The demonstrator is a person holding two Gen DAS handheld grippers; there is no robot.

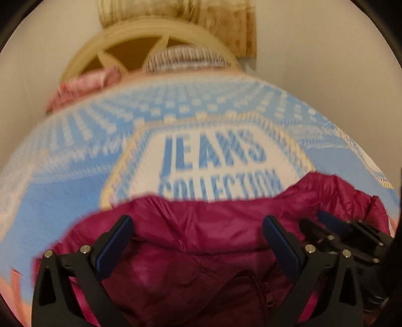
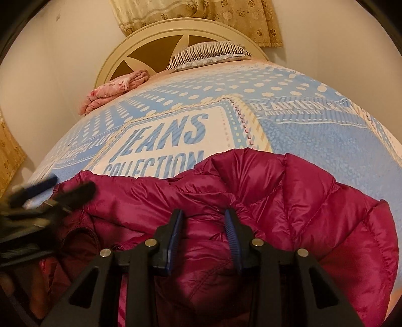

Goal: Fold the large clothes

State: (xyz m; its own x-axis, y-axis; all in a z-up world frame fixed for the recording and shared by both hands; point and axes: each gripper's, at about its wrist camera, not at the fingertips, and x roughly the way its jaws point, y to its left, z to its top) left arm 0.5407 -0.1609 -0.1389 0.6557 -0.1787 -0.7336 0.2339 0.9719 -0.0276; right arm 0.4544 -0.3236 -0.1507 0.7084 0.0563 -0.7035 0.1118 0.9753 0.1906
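A shiny magenta quilted jacket lies crumpled on a bed's blue patterned sheet. My left gripper hovers over it, jaws wide open and nothing between the pads; this view is motion-blurred. To its right, my right gripper rests on the jacket. In the right wrist view my right gripper is shut on a puffy fold of the jacket, which bulges between its blue pads. The left gripper shows as a dark blur at the jacket's left edge.
The sheet printed "JEANS COLLECTION" stretches beyond the jacket. A striped pillow and a folded pink cloth lie by the cream headboard. Gold curtains hang behind it, with white walls on both sides.
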